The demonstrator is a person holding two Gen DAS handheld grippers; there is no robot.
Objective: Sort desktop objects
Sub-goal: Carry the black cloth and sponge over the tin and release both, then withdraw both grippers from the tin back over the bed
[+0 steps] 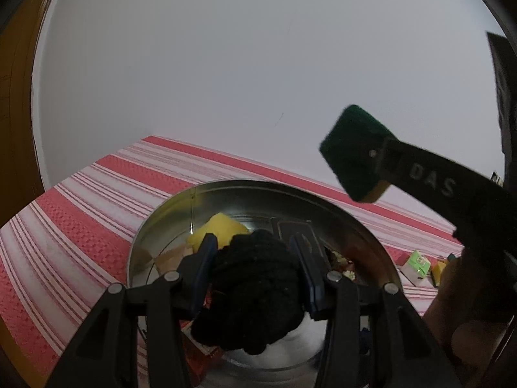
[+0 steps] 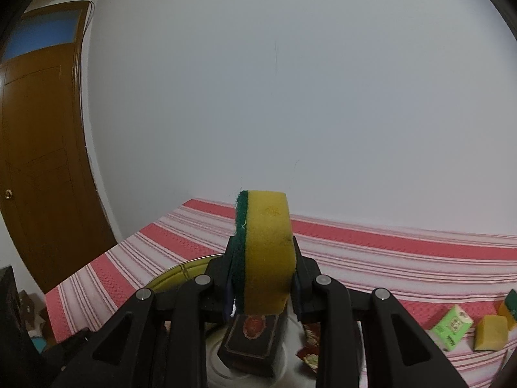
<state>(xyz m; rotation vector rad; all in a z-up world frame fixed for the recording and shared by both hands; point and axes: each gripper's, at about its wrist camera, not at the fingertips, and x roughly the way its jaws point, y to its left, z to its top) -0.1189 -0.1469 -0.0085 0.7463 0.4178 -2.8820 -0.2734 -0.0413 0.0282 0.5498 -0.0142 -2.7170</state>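
My left gripper (image 1: 255, 260) is shut on a black knitted bundle (image 1: 255, 291) and holds it over a round metal tin (image 1: 155, 226). The tin holds a yellow sponge (image 1: 219, 229), a dark box (image 1: 295, 229) and snack packets. My right gripper (image 2: 263, 278) is shut on a yellow sponge with a green scouring side (image 2: 266, 252), held upright above the dark box (image 2: 255, 339) in the tin (image 2: 181, 271). That sponge (image 1: 355, 152) and the right gripper's finger (image 1: 429, 177) show at the right in the left wrist view, above the tin's rim.
A red and white striped cloth (image 2: 387, 258) covers the table. At its right lie a green and white carton (image 2: 452, 326), a yellow sponge piece (image 2: 491, 333) and another green-topped sponge (image 2: 509, 307). A white wall stands behind; a brown door (image 2: 38, 161) is at the left.
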